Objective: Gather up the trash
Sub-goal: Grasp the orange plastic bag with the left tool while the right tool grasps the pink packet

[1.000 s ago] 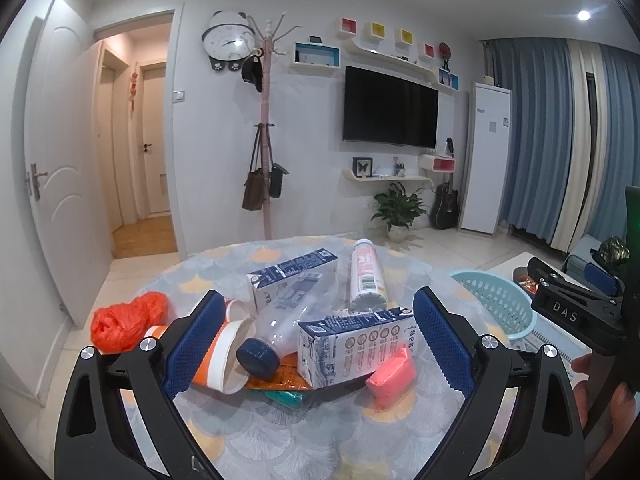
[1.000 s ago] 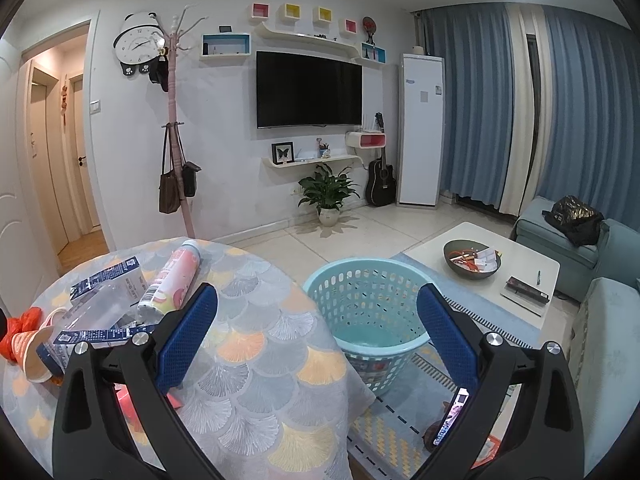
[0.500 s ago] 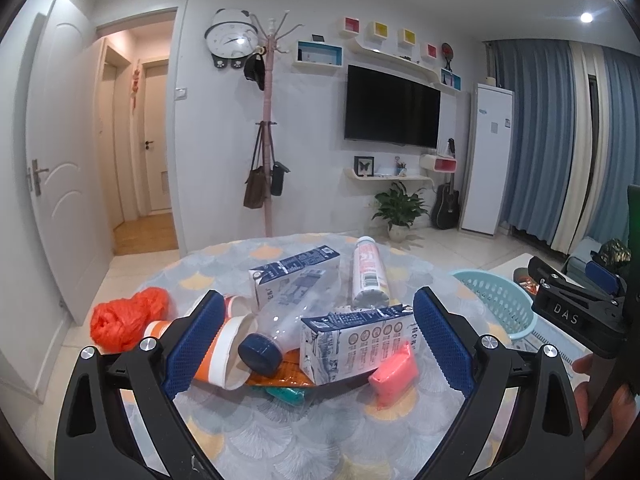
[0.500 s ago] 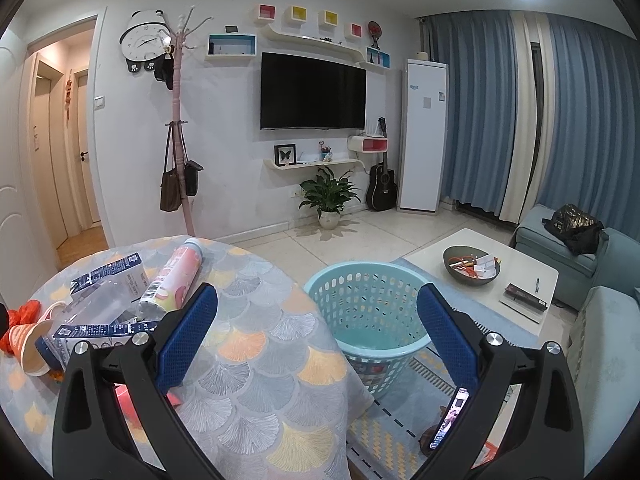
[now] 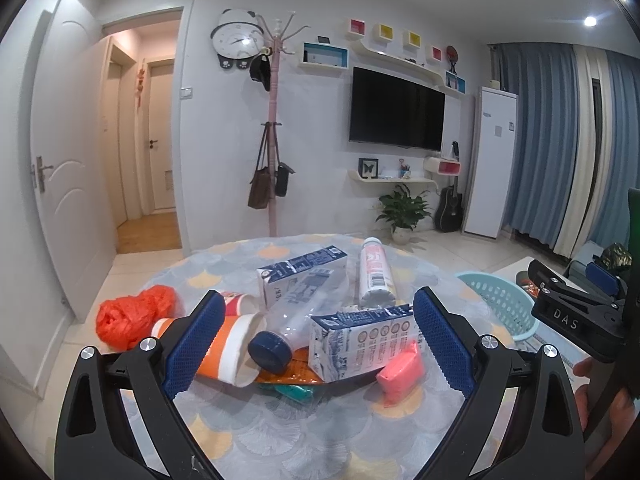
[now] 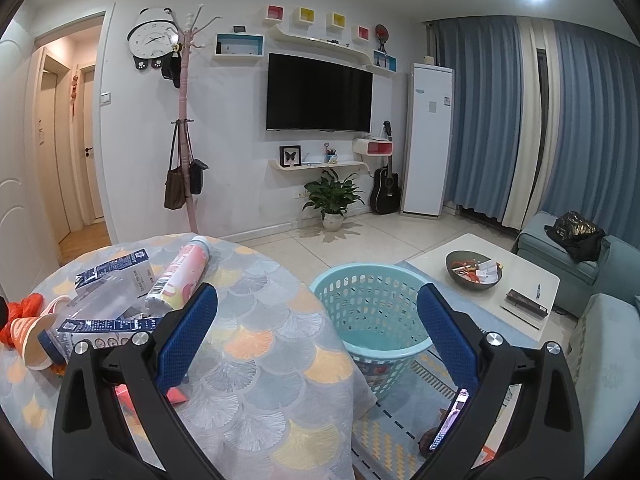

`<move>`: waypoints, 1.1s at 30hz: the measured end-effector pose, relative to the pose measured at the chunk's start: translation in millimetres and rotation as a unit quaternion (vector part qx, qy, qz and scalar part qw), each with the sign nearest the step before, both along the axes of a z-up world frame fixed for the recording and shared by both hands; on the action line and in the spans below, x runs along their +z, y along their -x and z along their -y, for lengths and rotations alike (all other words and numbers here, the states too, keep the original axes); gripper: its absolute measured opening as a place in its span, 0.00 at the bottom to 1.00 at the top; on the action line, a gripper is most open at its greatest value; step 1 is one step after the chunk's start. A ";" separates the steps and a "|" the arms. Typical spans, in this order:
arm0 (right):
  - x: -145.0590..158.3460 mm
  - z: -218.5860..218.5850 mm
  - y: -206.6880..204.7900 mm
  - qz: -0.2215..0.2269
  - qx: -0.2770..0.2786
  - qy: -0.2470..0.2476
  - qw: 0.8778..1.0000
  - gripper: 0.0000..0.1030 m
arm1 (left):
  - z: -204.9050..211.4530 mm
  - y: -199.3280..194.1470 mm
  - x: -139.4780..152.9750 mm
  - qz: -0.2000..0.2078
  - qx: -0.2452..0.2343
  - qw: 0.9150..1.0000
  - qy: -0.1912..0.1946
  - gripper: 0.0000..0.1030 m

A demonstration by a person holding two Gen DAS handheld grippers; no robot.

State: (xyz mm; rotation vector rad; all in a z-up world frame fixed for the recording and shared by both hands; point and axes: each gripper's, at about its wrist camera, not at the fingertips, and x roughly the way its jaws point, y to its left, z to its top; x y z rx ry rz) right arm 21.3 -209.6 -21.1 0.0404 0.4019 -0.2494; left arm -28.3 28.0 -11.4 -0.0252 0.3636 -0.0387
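Left wrist view: left gripper (image 5: 316,330) hovers, fingers wide and holding nothing, over the trash pile on the bench (image 5: 280,432). Nearest it lie a milk carton (image 5: 360,340), clear bottle (image 5: 296,316) and orange cup (image 5: 224,344).

Right wrist view: right gripper (image 6: 316,332), fingers wide and holding nothing, faces the blue basket (image 6: 370,312) beside the bench.

Judgement: collection not begun; next, lower and close on one item.

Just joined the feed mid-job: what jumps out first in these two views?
The heap of trash on the round table: milk cartons, a clear bottle with a blue cap, an orange paper cup and a red plastic bag to its left. Next, the empty turquoise basket on the floor just off the table's right edge. Both the left gripper and right gripper have jaws wide open, holding nothing.
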 end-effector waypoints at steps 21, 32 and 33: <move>-2.7 -49.3 -6.1 -0.001 0.110 0.016 0.994 0.64 | -137.5 -16.1 24.2 0.005 0.128 0.991 0.049 0.89; -34.7 -73.8 -18.6 -0.067 0.178 -0.031 0.981 0.64 | -227.4 -100.7 -36.5 -0.159 0.140 0.973 0.094 0.89; -37.5 -75.7 -18.6 -0.071 0.181 -0.031 0.980 0.64 | -228.1 -106.3 -41.2 -0.166 0.144 0.972 0.084 0.89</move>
